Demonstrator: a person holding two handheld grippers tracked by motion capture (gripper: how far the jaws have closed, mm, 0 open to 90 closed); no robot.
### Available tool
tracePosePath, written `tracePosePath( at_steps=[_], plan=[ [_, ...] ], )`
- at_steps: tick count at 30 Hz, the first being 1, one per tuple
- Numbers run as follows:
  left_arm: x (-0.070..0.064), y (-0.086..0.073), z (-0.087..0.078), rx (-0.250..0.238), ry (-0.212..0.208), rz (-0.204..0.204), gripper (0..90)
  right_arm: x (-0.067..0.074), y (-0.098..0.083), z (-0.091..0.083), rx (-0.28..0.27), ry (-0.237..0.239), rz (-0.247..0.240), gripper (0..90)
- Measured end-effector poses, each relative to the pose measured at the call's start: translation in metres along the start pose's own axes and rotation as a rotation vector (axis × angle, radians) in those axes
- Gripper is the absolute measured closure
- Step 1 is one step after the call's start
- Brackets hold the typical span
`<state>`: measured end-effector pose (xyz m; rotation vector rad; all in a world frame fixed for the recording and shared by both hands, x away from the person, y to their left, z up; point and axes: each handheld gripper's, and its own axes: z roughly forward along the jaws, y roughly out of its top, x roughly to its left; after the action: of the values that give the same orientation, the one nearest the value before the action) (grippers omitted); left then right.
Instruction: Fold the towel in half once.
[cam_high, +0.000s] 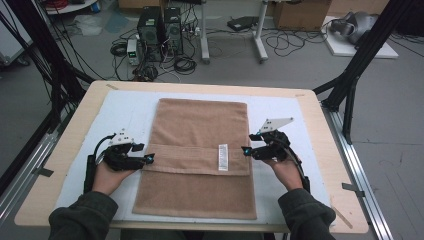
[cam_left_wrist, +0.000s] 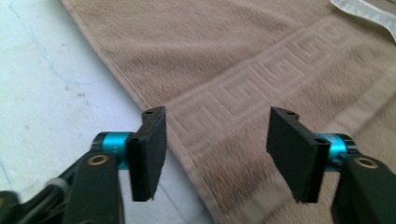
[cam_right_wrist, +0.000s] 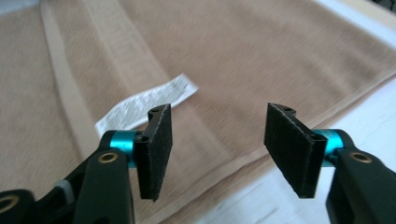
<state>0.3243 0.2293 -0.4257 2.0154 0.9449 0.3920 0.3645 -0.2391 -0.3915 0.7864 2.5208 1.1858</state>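
Note:
A tan towel (cam_high: 200, 130) lies flat on a white mat (cam_high: 120, 115). Its far half is folded toward me, with the hem and a white label (cam_high: 223, 157) lying across the middle. My left gripper (cam_high: 145, 152) is at the towel's left edge beside that hem. In the left gripper view it (cam_left_wrist: 217, 135) stands open over the patterned border (cam_left_wrist: 233, 107), with nothing between the pads. My right gripper (cam_high: 250, 143) is at the towel's right edge. In the right gripper view it (cam_right_wrist: 217, 130) also stands open above the towel's edge (cam_right_wrist: 261, 51), close to the label (cam_right_wrist: 144, 102).
The mat covers a wooden table (cam_high: 65, 150), and bare mat (cam_left_wrist: 51, 93) shows on both sides of the towel. Black frame posts (cam_high: 360, 55) stand at the table's far corners. Computer towers (cam_high: 160, 30) and cables sit on the floor beyond.

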Motion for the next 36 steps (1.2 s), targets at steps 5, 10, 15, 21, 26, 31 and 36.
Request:
tracePosePath(
  at_steps=[5, 10, 15, 21, 26, 31, 36],
  plan=[
    [-0.006, -0.009, 0.005, 0.040, -0.036, 0.027, 56.2, 0.012, -0.021, 0.010, 0.024, 0.037, -0.006, 49.9],
    [-0.006, -0.014, 0.013, 0.065, -0.056, 0.050, 65.0, 0.018, -0.030, 0.025, 0.081, 0.074, -0.012, 50.8],
    [-0.005, -0.014, 0.015, 0.054, -0.060, 0.054, 71.1, 0.019, -0.033, 0.033, 0.111, 0.089, -0.022, 60.6],
    [-0.010, -0.013, 0.016, 0.058, -0.038, 0.083, 81.3, 0.017, -0.034, 0.035, 0.091, 0.093, -0.026, 78.1],
    [-0.008, -0.011, 0.014, 0.055, -0.049, 0.055, 85.6, 0.018, -0.031, 0.034, 0.092, 0.102, -0.048, 85.3],
    [-0.007, -0.008, 0.006, 0.011, -0.049, 0.036, 85.8, 0.018, -0.027, 0.028, 0.072, 0.099, -0.044, 85.6],
    [-0.003, -0.003, -0.004, -0.036, -0.066, -0.002, 85.5, 0.016, -0.019, 0.016, 0.026, 0.104, -0.037, 85.6]
  ],
)
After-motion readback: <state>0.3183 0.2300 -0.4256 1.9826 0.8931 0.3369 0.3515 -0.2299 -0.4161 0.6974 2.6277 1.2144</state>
